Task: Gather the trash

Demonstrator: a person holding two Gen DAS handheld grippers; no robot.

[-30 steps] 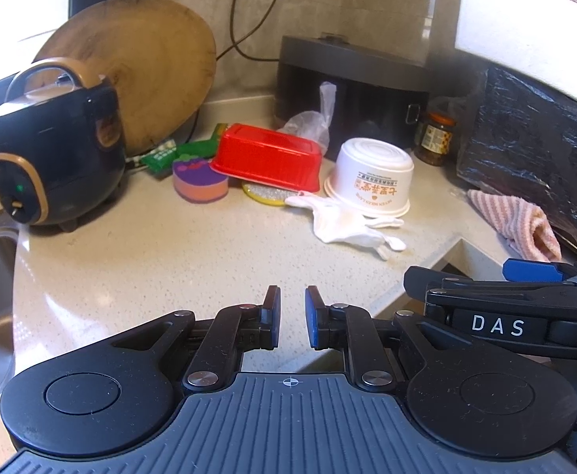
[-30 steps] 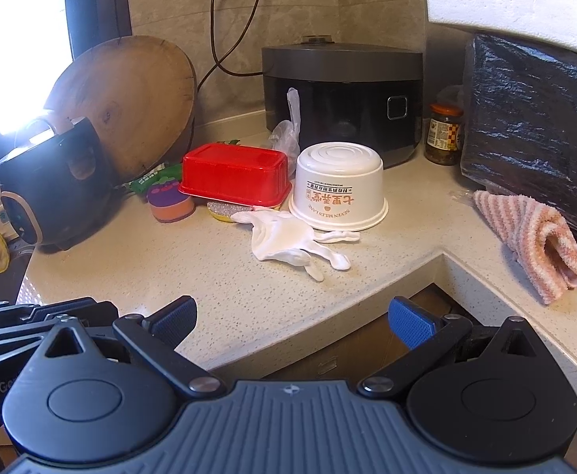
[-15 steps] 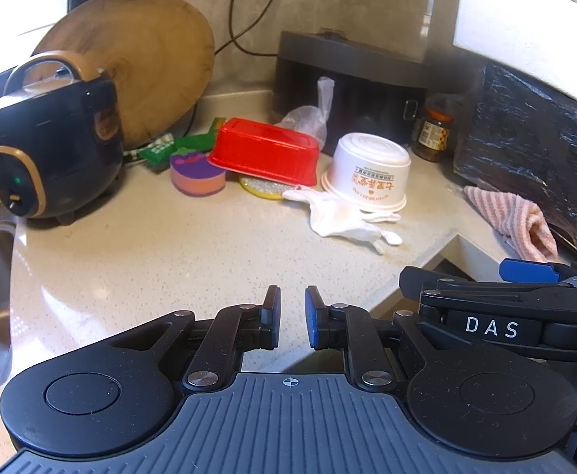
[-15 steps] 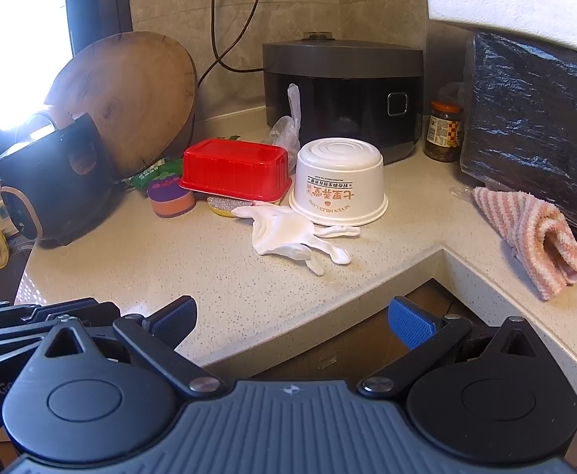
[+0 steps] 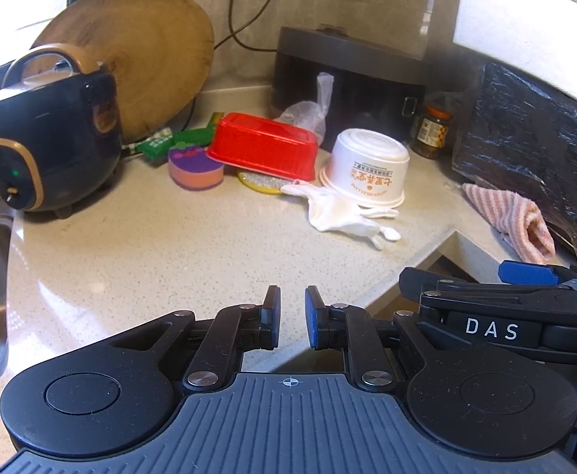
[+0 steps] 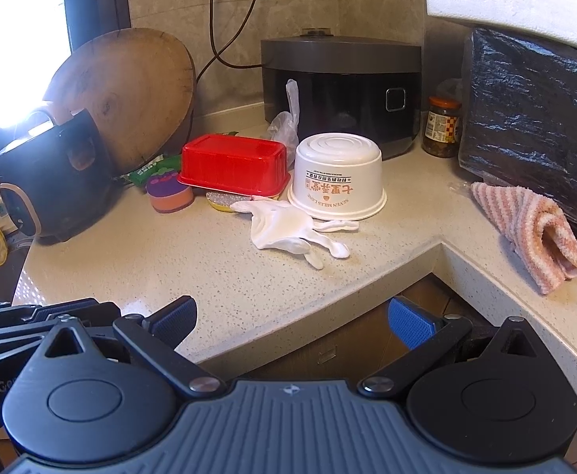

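Trash lies at the back of the speckled counter [image 5: 130, 260]: a crumpled white glove [image 5: 340, 217] [image 6: 284, 229], an upturned white paper bowl [image 5: 367, 166] [image 6: 336, 177], an upturned red plastic box [image 5: 264, 146] [image 6: 233, 162], a clear plastic bag [image 6: 284, 122] and a green wrapper [image 5: 158, 144]. My left gripper [image 5: 292, 316] hovers over the counter's front edge, well short of them, its jaws a narrow gap apart with nothing between. My right gripper [image 6: 292, 316] hangs beside it off the counter's corner, wide open and empty.
A dark small rice cooker [image 5: 51, 134] and a round wooden board [image 5: 150, 51] stand at the left. A large black cooker [image 6: 340, 91], a jar [image 6: 442, 126], a black-wrapped block [image 6: 533, 118] and a striped towel [image 6: 525, 229] fill the right. A purple-orange sponge [image 5: 195, 168] sits by the red box.
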